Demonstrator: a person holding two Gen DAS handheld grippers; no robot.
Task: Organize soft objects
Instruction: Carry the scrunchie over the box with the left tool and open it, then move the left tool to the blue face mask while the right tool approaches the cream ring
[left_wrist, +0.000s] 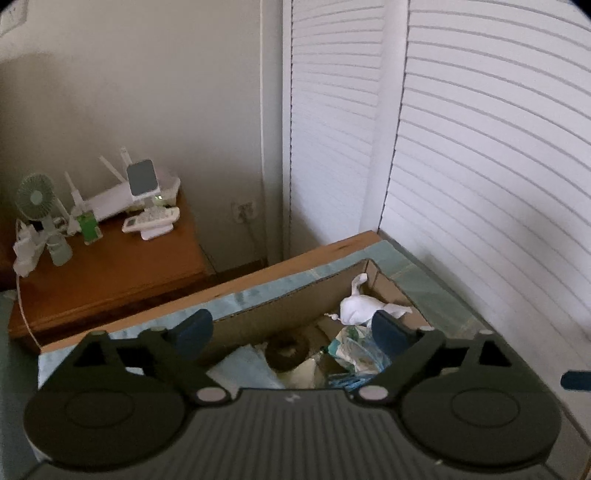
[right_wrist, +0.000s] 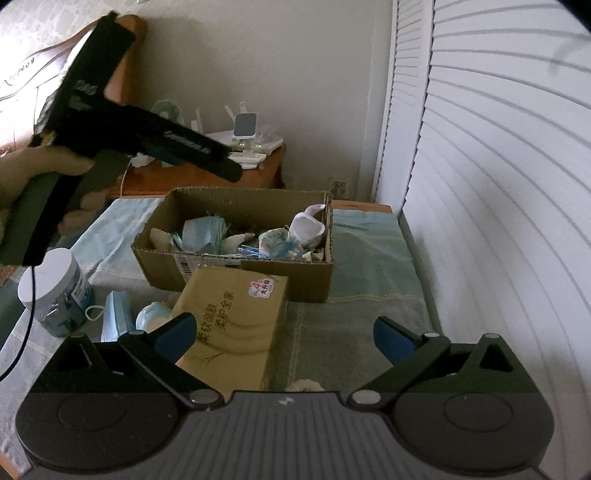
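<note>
The left gripper (left_wrist: 291, 332) hangs over the cardboard box (left_wrist: 258, 314) in the lower centre of the left wrist view, its blue pads spread wide with nothing pinched between them. The box sits on a pale green cloth (left_wrist: 424, 288) and holds a jumble of soft things: a white cloth bundle (left_wrist: 360, 308) toward its far right end, a patterned pouch (left_wrist: 354, 347) below that, a dark ring-shaped item (left_wrist: 286, 350) in the middle, and a pale blue folded piece (left_wrist: 243, 365) at lower left. In the upper left of this view, a wooden nightstand (left_wrist: 122, 266) carries a small fan (left_wrist: 35, 199) and a router (left_wrist: 110, 203).

In the right wrist view, the right gripper (right_wrist: 284, 338) is likewise released, jaws wide apart and empty, low in the frame. A yellow tissue pack (right_wrist: 236, 314) lies just in front of its left finger, resting against the near wall of the box (right_wrist: 303, 277). At lower left, a white-lidded jar (right_wrist: 55, 291) stands near a blue face mask (right_wrist: 116, 314) lying on the cloth. The left tool appears at upper left, held by a person's hand (right_wrist: 40, 166), above and left of the box. White slatted doors (right_wrist: 498, 184) fill the right side.
</note>
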